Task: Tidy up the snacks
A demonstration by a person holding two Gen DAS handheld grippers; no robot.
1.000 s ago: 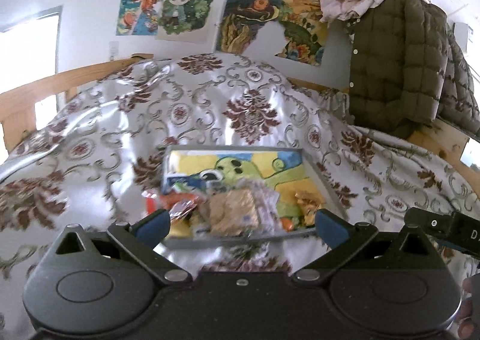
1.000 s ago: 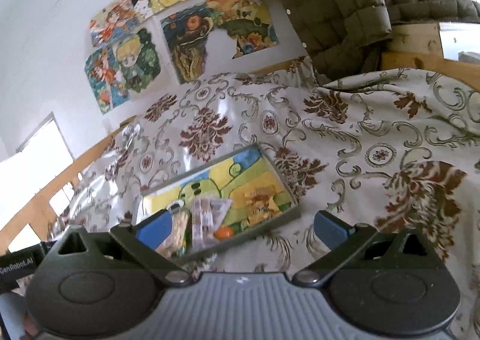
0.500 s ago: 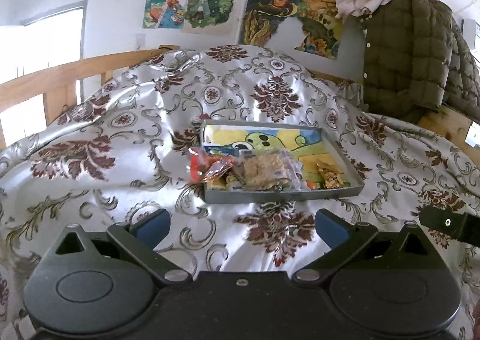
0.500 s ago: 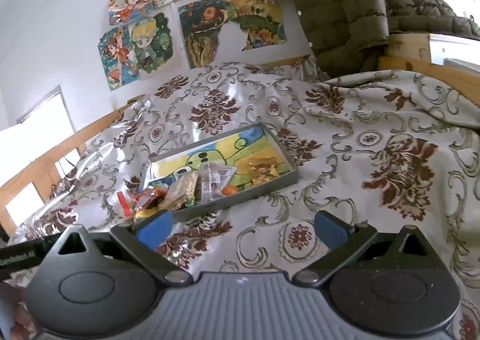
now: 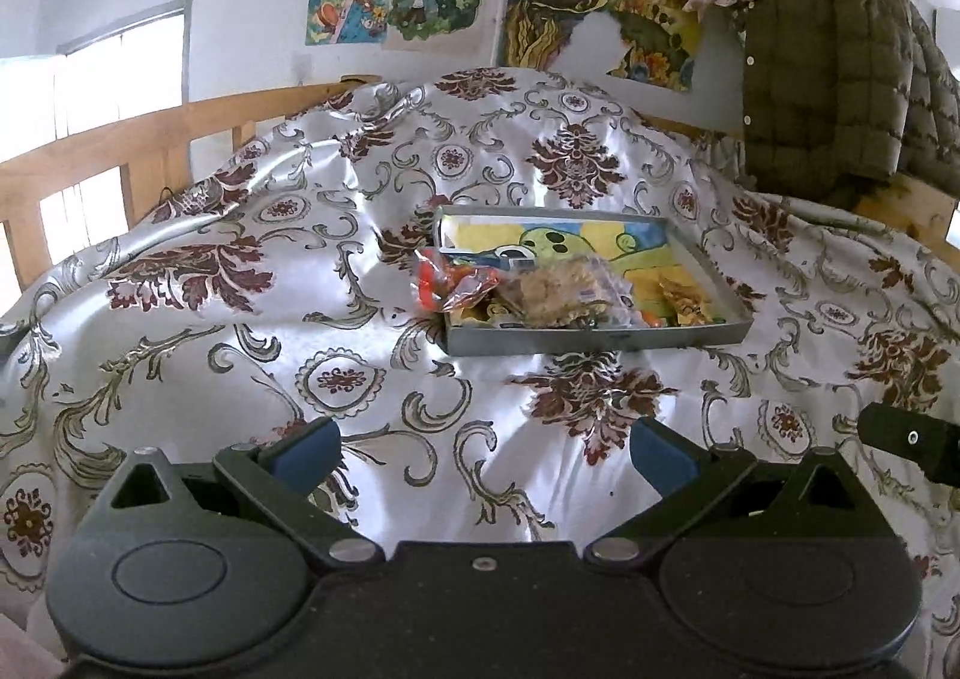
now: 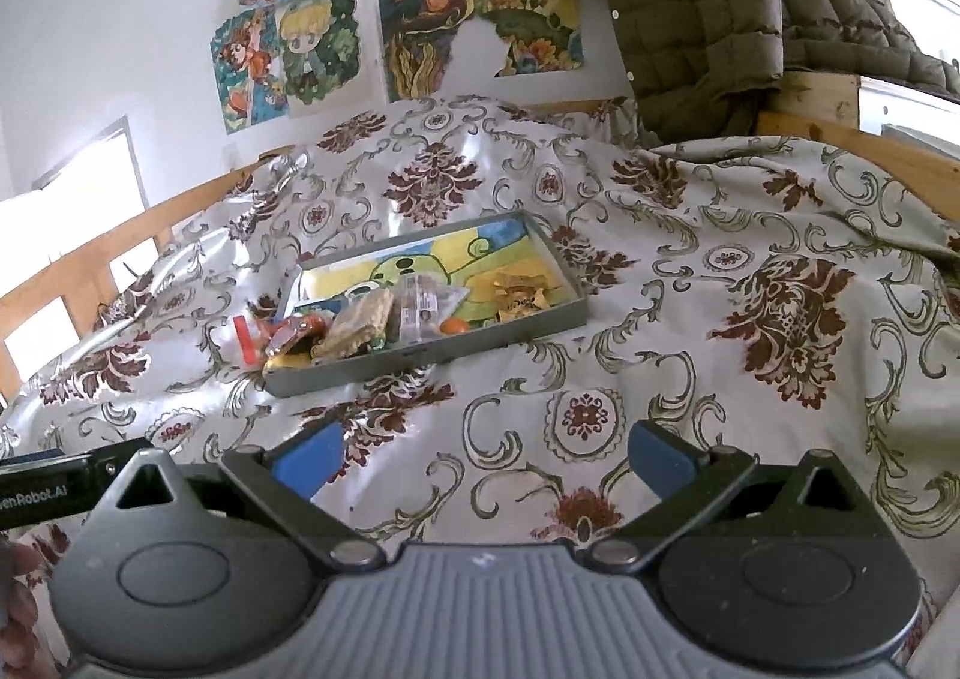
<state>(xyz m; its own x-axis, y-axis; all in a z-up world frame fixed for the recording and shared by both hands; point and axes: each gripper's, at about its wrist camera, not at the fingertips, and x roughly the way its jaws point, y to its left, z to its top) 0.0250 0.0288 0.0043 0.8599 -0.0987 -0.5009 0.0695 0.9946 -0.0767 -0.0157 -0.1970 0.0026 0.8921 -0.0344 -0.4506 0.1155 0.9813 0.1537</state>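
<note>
Snacks (image 5: 540, 292) are being kept heaped in a grey tray (image 5: 600, 340) on the bed (image 5: 210, 319), one red packet (image 6: 245, 341) spilling over its edge. Both hand-held grippers, left (image 5: 483, 454) and right (image 6: 480, 454), are being held released and empty, well short; tucking that packet in is judged next.

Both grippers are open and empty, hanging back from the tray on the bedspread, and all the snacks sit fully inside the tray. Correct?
Not quite. The red packet hangs over the left end of the tray onto the bedspread; the right wrist view shows it. The left gripper and right gripper are open and empty.
</note>
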